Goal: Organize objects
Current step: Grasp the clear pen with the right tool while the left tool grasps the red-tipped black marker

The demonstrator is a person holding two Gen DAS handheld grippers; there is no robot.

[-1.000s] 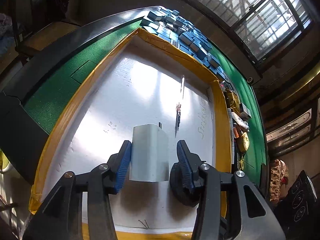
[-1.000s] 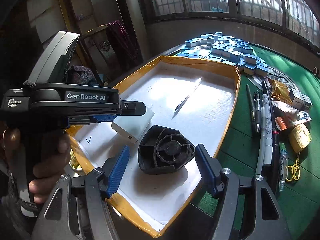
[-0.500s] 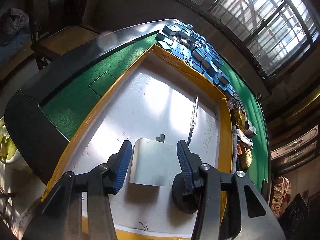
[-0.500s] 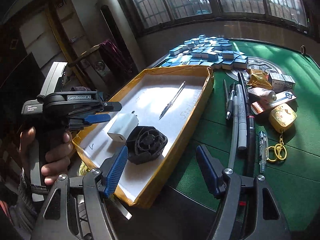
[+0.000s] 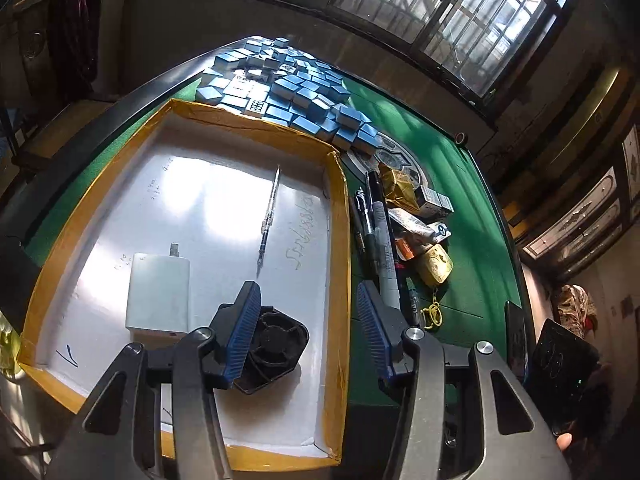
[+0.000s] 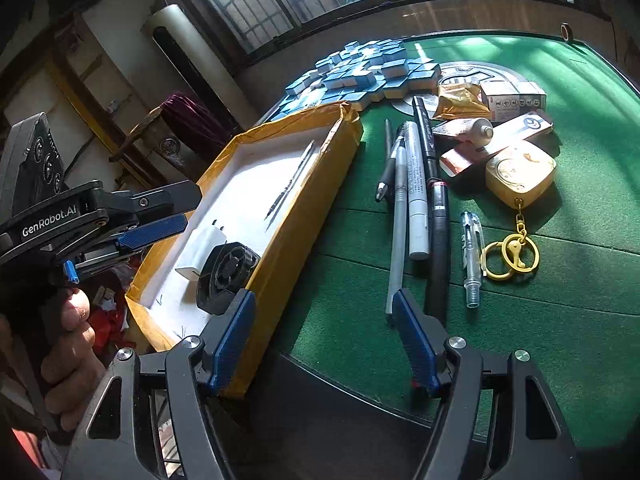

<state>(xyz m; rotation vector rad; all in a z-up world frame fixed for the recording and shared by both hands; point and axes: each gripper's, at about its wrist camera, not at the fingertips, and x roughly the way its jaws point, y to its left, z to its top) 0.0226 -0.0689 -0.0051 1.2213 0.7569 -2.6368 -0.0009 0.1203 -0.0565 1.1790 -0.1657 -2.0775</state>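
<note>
A white charger (image 5: pixel 158 292) lies flat in the yellow-rimmed white tray (image 5: pixel 339 216), with a black fan-like part (image 5: pixel 276 344) beside it and a thin pen refill (image 5: pixel 268 220) farther in. My left gripper (image 5: pixel 306 332) hovers above the tray's near right part. Its jaws are opening and nothing is pressed between them; the left finger overlaps the black part. My right gripper (image 6: pixel 324 340) is open and holds nothing. It sits over the green felt between the tray (image 6: pixel 296 216) and a row of pens (image 6: pixel 416 192). The left gripper (image 6: pixel 188 210) also shows there, held by a hand.
Blue tiles (image 6: pixel 360 72) are piled behind the tray. Right of the pens lie a clear pen (image 6: pixel 472 256), a gold keyring case (image 6: pixel 520 176), a tube and small boxes (image 6: pixel 512 100). The table's dark edge (image 6: pixel 340 392) runs just under my right gripper.
My left gripper let go of the white charger, rose and shifted right. My right gripper moved right, away from the black part, out of the tray and over the felt by the pens.
</note>
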